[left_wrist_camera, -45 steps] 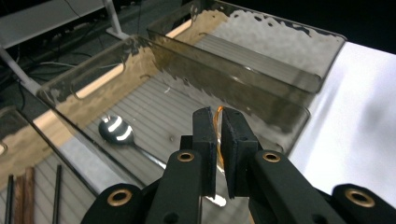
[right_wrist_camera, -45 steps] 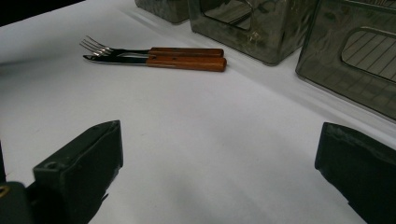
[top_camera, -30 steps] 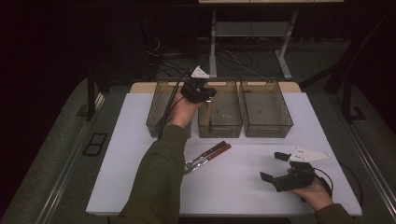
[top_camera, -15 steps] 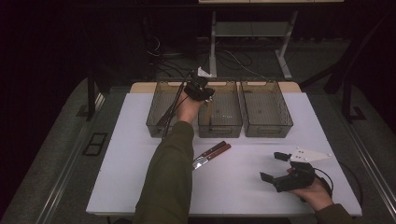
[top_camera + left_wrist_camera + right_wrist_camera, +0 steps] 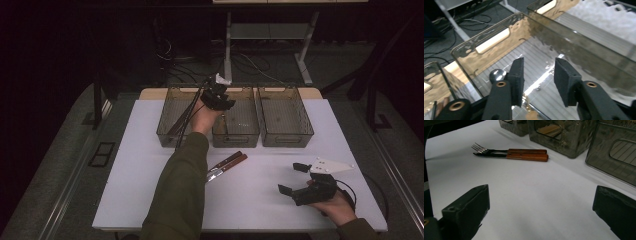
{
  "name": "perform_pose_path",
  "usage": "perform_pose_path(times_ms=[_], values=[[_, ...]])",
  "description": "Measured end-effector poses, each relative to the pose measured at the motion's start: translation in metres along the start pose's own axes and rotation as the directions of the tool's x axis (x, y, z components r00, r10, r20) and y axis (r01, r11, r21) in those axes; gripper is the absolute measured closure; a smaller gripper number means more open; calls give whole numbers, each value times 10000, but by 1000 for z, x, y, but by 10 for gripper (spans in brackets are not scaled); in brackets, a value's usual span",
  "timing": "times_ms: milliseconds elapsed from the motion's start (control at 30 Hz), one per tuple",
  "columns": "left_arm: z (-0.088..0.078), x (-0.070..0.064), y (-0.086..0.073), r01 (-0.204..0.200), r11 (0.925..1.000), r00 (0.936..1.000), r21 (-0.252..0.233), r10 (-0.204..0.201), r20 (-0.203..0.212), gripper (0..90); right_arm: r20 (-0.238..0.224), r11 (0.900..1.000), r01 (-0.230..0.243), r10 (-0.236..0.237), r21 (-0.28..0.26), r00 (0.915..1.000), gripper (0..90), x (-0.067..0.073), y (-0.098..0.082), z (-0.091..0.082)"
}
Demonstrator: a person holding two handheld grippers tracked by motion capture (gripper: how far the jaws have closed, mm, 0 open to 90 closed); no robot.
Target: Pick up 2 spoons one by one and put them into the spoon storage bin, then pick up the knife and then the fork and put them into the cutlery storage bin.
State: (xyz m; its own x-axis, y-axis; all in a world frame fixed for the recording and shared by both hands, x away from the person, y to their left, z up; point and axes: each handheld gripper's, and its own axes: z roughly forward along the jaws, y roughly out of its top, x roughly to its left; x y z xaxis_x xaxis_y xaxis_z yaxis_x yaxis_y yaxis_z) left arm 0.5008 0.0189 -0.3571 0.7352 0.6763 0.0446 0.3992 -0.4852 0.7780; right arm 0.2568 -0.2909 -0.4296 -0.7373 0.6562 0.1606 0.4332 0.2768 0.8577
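My left gripper [image 5: 219,96] hangs over the rear of the middle clear bin [image 5: 236,136]. In the left gripper view its jaws [image 5: 537,63] have just been opening, and nothing is pressed between the pads. A round shiny metal piece [image 5: 497,75] shows just beside one jaw, above the bin's floor. My right gripper [image 5: 293,178] rests near the table's front right, wide open [image 5: 540,192] and empty. A fork [image 5: 506,151] and a knife [image 5: 524,157] with wooden handles lie side by side mid-table [image 5: 227,165].
Three clear bins stand in a row at the back of the white table [image 5: 140,190]: the left bin [image 5: 172,125], the middle one and the right bin [image 5: 286,140]. A cable trails from the left gripper over the left bin. Dark floor with cables lies beyond.
The left hand has shifted slightly right and lower over the middle bin, and its jaws have come apart. The right hand has stayed where it was.
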Motion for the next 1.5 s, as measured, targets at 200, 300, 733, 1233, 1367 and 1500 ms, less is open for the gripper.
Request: perform_pose_path(times_ms=[200,300,733,1233,1367,1500], values=[[-11,-5,1,104,9993,9993,-362,-91,354,510,16,10000,20,-21,42,10000,12,0,0,0],[-17,-8,-1,162,9987,9986,-492,-136,517,483,24,10000,38,-38,42,10000,12,0,0,1],[-39,-24,-17,-64,9966,9942,-822,151,1062,364,53,10000,24,-25,89,10000,12,-1,0,1],[-75,-49,-58,-148,9961,9875,-867,282,1549,217,109,9999,0,-1,160,9999,12,-2,-1,1],[-83,-53,-74,-251,9969,9871,-749,365,1558,200,137,9999,11,-13,160,9999,12,-2,-1,1],[-90,-57,-90,-106,9972,9879,-744,220,1536,209,134,9998,-16,14,177,9999,12,-1,-1,2]])
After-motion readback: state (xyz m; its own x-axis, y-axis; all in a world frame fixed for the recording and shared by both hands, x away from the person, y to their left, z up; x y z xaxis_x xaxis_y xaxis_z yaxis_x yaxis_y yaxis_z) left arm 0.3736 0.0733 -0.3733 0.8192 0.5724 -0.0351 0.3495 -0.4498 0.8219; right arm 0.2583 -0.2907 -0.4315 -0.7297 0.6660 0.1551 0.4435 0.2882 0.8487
